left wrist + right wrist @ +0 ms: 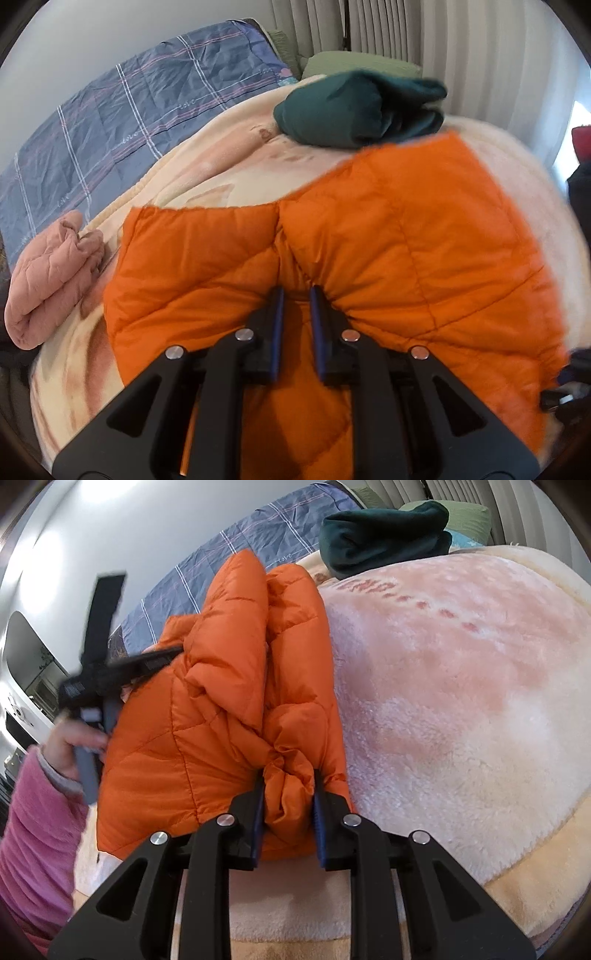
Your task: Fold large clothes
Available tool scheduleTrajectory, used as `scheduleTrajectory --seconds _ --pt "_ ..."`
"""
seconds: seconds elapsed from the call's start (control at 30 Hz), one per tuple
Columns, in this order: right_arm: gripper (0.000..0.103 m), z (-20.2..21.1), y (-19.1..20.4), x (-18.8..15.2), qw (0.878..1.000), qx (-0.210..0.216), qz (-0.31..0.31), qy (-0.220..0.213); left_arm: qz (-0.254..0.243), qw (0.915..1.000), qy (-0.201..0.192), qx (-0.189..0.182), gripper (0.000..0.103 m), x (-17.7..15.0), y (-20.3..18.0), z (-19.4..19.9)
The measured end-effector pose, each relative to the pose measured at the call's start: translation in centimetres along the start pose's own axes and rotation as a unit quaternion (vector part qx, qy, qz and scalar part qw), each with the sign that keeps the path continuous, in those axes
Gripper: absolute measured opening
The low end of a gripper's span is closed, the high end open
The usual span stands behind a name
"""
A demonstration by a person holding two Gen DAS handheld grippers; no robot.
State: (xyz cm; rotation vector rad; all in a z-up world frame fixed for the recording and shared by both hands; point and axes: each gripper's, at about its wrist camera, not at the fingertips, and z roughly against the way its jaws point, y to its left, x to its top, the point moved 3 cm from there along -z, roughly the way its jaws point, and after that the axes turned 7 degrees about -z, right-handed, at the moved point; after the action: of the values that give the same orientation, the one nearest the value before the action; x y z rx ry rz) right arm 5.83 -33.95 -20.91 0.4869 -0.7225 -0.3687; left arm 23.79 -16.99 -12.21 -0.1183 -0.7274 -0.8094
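Two fisheye views, each from a camera mounted on a hand-held gripper, looking forward along its two fingers and tilted down onto a bed.

The left wrist view sits very close over an orange quilted jacket (369, 240), with the left gripper (296, 295) filling the lower middle of the picture.

The right wrist view is just as near, with the right gripper (289, 775) low in the picture and the jacket left of centre.

Both views share the jacket, the cream blanket (207, 173), a folded dark green garment (354, 107) farther back, and the blue checked sheet (110, 122).
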Motion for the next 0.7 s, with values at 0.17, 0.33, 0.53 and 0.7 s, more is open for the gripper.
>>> scheduleTrajectory --seconds 0.17,0.33,0.53,0.7 --pt "0.022 -0.1 0.3 -0.1 1.0 -0.005 0.001 -0.004 -0.011 0.9925 -0.062 -0.105 0.014 3.9 -2.2 3.9" --pt "0.022 0.0 0.0 0.0 1.0 0.001 0.002 -0.009 -0.084 0.9957 0.009 -0.039 0.036 5.0 -4.8 -2.7" --pt "0.023 -0.1 -0.4 0.0 1.0 0.002 0.012 -0.01 -0.029 0.9979 0.021 -0.055 0.036 3.3 -3.2 -6.4" --pt "0.023 0.0 -0.2 -0.1 1.0 -0.001 0.02 -0.011 -0.011 0.9971 0.017 -0.074 0.035 2.7 -2.6 -6.6"
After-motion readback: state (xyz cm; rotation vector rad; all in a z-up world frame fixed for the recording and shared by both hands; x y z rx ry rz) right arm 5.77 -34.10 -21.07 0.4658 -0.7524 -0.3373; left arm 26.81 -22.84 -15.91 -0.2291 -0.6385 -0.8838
